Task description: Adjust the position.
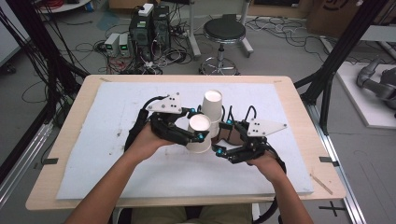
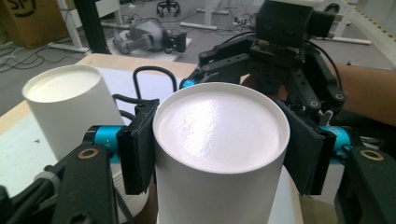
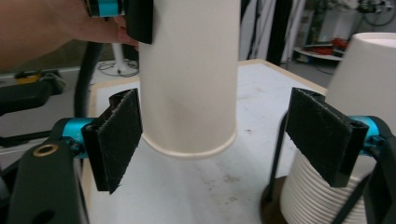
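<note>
Two tools meet over the white mat on the tabletop. Nearest, the left tool has its pads pressed on both sides of an upside-down white paper cup, lifted clear of the mat with its rim hanging free. Just beside it, the right tool stands wide open, its pads flanking the cup's lower rim without touching it. Behind them stands a stack of upside-down paper cups, just beside the right tool. Farther off, on the floor, are a round black stool and computer boxes.
</note>
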Demonstrator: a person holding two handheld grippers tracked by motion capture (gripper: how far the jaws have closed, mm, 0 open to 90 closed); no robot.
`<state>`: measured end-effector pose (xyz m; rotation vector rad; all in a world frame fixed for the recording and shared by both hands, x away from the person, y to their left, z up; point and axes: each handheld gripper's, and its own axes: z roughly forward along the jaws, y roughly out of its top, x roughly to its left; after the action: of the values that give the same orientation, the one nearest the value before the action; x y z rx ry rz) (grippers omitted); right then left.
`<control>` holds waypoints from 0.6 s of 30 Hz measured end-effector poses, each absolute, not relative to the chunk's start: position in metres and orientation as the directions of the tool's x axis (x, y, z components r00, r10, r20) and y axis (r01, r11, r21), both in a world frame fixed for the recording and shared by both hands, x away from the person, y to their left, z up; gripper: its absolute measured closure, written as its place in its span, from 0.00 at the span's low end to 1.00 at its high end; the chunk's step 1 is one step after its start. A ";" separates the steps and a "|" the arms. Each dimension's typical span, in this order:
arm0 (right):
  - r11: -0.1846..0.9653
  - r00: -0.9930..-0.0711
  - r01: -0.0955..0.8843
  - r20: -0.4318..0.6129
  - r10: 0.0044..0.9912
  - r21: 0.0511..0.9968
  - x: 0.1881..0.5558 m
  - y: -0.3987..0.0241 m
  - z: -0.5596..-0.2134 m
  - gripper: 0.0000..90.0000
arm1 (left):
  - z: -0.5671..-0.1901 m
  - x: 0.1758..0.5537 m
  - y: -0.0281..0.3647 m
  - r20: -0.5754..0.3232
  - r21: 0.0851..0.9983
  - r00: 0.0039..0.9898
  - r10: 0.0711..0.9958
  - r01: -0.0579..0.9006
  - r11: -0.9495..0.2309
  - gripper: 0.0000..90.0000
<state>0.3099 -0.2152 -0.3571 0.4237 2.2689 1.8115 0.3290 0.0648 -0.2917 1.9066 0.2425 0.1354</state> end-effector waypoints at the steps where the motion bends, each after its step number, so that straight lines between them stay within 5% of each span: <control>1: 0.205 -0.937 0.094 0.017 0.348 0.974 0.310 -0.215 -0.357 0.21 | -0.292 0.328 0.064 -0.021 0.939 0.974 0.225 0.096 -0.330 0.39; 18: 0.226 -0.970 0.106 0.051 0.238 0.968 0.308 -0.202 -0.366 0.21 | -0.301 0.321 0.054 -0.038 0.939 0.983 0.179 0.096 -0.330 0.39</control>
<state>0.3077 -0.2023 -0.3656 0.3342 2.3729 1.8606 0.3213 0.0536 -0.3014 1.9098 0.1979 0.0839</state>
